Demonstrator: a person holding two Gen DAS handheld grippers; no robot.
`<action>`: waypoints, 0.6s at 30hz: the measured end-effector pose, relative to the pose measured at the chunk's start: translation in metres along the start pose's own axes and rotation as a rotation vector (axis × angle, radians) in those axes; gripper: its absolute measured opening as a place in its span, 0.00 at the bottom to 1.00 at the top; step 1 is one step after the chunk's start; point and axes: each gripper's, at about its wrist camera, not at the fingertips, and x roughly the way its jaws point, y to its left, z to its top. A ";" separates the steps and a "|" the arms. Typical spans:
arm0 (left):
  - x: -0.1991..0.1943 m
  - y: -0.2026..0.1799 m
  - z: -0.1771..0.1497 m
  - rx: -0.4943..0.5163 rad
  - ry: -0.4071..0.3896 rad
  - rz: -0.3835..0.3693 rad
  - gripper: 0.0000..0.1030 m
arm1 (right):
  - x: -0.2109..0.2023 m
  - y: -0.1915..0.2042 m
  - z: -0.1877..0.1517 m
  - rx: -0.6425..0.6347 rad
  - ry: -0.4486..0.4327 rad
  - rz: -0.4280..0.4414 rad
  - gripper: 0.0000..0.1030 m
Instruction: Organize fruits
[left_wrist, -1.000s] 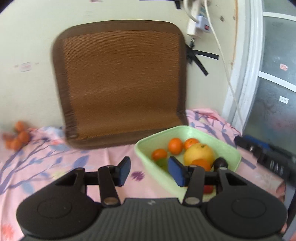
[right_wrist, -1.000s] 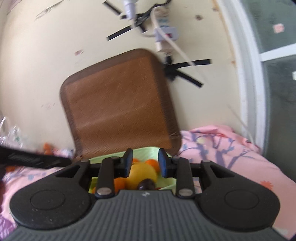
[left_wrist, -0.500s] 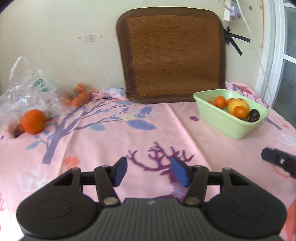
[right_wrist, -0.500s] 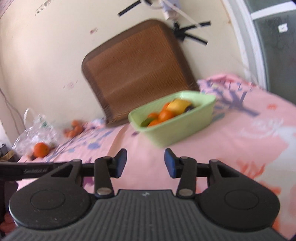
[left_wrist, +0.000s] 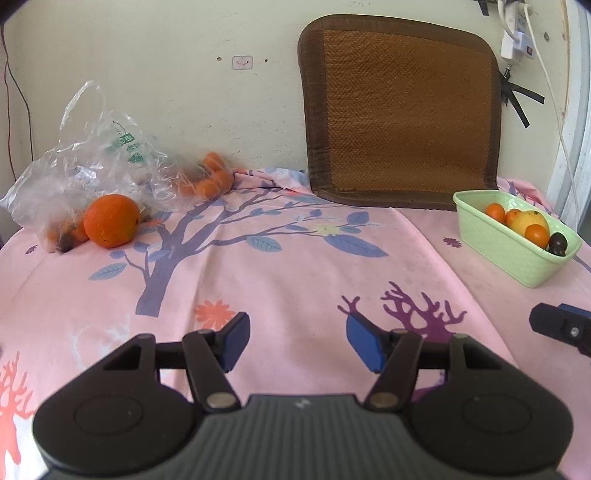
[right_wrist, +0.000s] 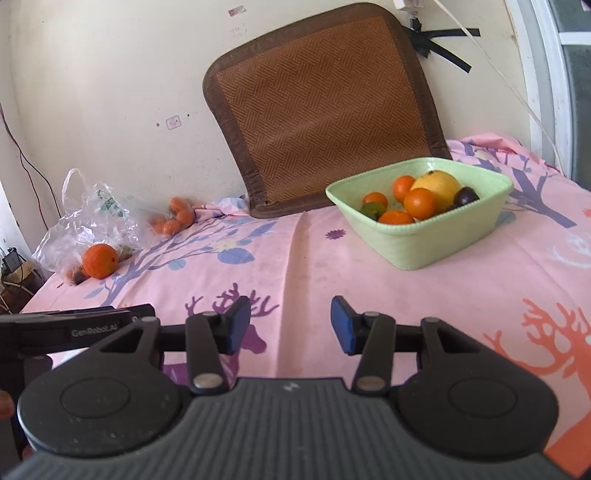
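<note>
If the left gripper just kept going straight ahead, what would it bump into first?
Probably nothing but the pink tablecloth. The left gripper is open and empty, pointing between the big orange and the green basket. Farther on stands the wall, though depth is hard to judge.

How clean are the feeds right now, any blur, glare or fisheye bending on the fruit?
Left wrist: sharp in the middle; the large orange is crisp, the small oranges behind the plastic bag look smeared, and the corners are dark. Right wrist: the green basket and its fruit are clear, the wall mat leans from distortion.
</note>
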 end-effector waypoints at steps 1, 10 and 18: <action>0.002 0.000 0.001 0.001 -0.001 -0.002 0.58 | 0.000 0.001 0.000 -0.008 -0.005 -0.007 0.50; 0.020 -0.005 0.001 0.017 0.015 -0.022 0.64 | 0.013 -0.006 -0.002 0.020 0.027 -0.050 0.50; 0.021 -0.010 0.004 0.030 0.002 -0.015 0.76 | 0.016 -0.004 -0.001 0.024 0.026 -0.044 0.50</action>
